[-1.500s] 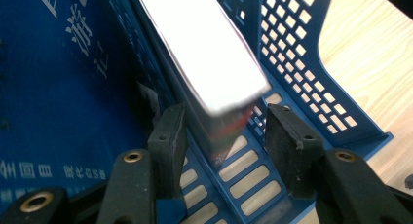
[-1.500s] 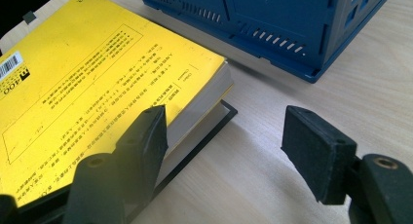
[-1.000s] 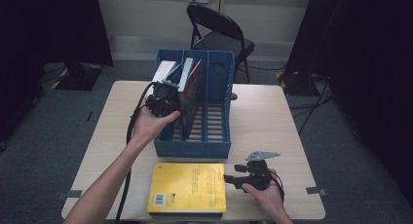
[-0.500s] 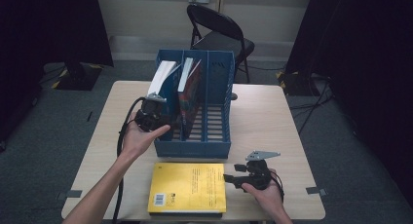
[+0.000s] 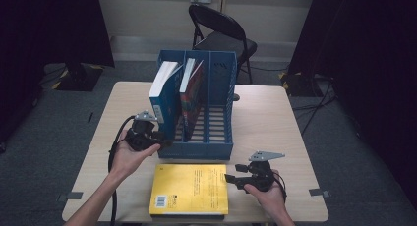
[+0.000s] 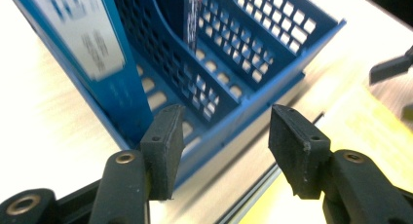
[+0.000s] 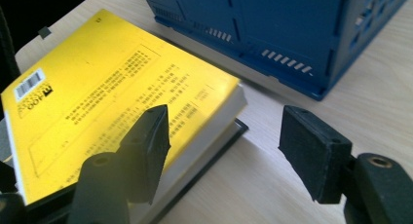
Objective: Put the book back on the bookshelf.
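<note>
High view is showing the left gripper (image 5: pixel 164 141) hanging open and empty beside the blue file rack (image 5: pixel 216 150), while the right gripper (image 5: pixel 230 178) is gaping at the yellow book (image 5: pixel 189 189).

The left gripper (image 5: pixel 158 140) has withdrawn from the blue book (image 5: pixel 163 100) in the blue file rack (image 5: pixel 216 150), descending to the rack's near left corner, jaws apart and empty.

Dim surroundings, bright slightly blurred close-ups
</note>
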Tool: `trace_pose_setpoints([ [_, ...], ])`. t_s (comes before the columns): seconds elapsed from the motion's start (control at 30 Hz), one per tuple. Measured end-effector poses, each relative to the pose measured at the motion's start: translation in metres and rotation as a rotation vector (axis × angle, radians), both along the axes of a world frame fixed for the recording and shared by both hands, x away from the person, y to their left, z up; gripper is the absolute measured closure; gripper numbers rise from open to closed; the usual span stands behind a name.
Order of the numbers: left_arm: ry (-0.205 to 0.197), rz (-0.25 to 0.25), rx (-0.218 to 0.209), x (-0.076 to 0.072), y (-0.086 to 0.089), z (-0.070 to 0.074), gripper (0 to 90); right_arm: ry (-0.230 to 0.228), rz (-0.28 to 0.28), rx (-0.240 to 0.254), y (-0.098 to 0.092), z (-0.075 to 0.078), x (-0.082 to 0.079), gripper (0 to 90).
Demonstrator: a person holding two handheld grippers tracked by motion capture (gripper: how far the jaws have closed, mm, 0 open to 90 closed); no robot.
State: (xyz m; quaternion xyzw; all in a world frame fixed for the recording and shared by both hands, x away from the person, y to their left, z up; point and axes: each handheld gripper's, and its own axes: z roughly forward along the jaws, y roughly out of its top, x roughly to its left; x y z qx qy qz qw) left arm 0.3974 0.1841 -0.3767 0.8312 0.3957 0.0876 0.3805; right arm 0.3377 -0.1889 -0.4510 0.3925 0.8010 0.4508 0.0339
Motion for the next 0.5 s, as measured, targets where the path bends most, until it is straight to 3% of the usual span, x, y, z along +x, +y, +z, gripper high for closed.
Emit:
trace_pose_setpoints([
  [0.07, 0.012, -0.008, -0.014, -0.005, 0.003, -0.004, 46.1, -0.004, 0.017, 0.006, 0.004, 0.002, -0.001, 35.9],
  [0.27, 0.035, -0.045, 0.031, -0.022, 0.001, -0.022, 46.0, 0.005, 0.089, -0.024, 0.021, 0.0, -0.005, 39.6],
  [0.33, 0.033, -0.056, 0.035, -0.026, -0.001, -0.028, 46.0, -0.002, 0.084, -0.047, 0.024, -0.001, -0.005, 40.9],
  [0.43, 0.07, -0.082, 0.038, -0.031, -0.004, -0.037, 45.6, -0.006, 0.071, -0.06, 0.024, 0.0, -0.006, 45.1],
  [0.5, 0.064, -0.09, 0.044, -0.034, -0.006, -0.042, 45.8, -0.01, 0.064, -0.066, 0.024, 0.0, -0.006, 46.8],
])
